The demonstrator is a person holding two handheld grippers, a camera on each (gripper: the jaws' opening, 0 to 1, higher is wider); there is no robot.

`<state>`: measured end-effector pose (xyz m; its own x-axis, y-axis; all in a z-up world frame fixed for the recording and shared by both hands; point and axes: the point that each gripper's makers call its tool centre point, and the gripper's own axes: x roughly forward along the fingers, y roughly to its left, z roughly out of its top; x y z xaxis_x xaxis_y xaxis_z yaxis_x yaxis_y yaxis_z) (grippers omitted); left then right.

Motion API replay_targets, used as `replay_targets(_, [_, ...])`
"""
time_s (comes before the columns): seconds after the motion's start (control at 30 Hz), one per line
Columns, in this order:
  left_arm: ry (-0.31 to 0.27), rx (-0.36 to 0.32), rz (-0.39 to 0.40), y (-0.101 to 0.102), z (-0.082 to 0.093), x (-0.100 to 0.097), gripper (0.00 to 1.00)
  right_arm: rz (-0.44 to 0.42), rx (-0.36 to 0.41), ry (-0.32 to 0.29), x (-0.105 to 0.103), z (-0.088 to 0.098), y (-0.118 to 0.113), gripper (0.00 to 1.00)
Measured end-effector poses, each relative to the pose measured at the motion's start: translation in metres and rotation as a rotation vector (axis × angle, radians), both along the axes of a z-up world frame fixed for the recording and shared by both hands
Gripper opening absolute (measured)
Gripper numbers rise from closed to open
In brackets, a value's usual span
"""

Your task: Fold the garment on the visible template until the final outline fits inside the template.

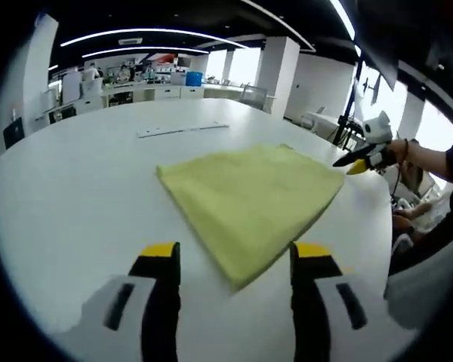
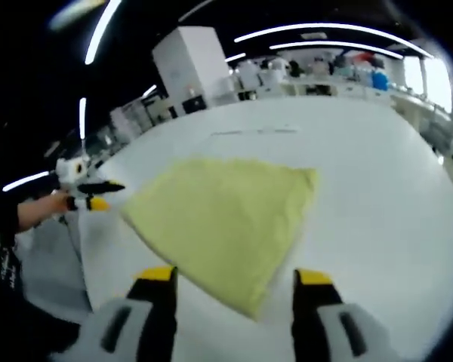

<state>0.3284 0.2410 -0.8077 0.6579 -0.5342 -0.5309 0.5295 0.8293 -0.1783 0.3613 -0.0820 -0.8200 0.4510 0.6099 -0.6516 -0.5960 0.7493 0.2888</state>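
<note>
1. Both claws are held released: the left gripper [image 1: 235,260] and the right gripper [image 2: 235,283] with jaws apart, nothing grasped.
2. The yellow cloth [image 1: 251,200] — soft, matte, folded to a rough wedge — is laid flat on the smooth white table [image 1: 75,204].
3. A careless pinch could drag layers apart — the fold would be undone.
4. No template outline can be made out.

Lighting as I read it: bright, even, from ceiling light strips [image 1: 128,34] and blown-out windows [image 1: 245,64]. Table [image 1: 75,196] glares white, shadows faint. Right gripper view softer, smeared; both bend at edges.
</note>
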Motion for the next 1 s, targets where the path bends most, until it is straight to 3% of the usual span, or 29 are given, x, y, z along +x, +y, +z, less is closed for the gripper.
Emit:
replay_targets(0.23, [0.059,-0.01,0.024,0.003,-0.012,-0.009,0.35,-0.025,-0.01,0.0,-0.003,-0.008,-0.008,0.44])
replay_targets(0.6, [0.129,-0.041,0.03,0.0,-0.026,-0.016,0.1,-0.013,-0.048,-0.007,-0.006,-0.018,-0.017,0.02])
replay_targets(0.83, [0.162,-0.053,0.057,0.007,-0.032,-0.017,0.01,-0.005,-0.048,-0.018,-0.005,-0.018,-0.019,0.0])
replay_targets(1.0, [0.166,-0.075,0.07,0.01,-0.031,-0.019,0.0,-0.002,-0.045,-0.014,-0.007,-0.017,-0.02,0.0])
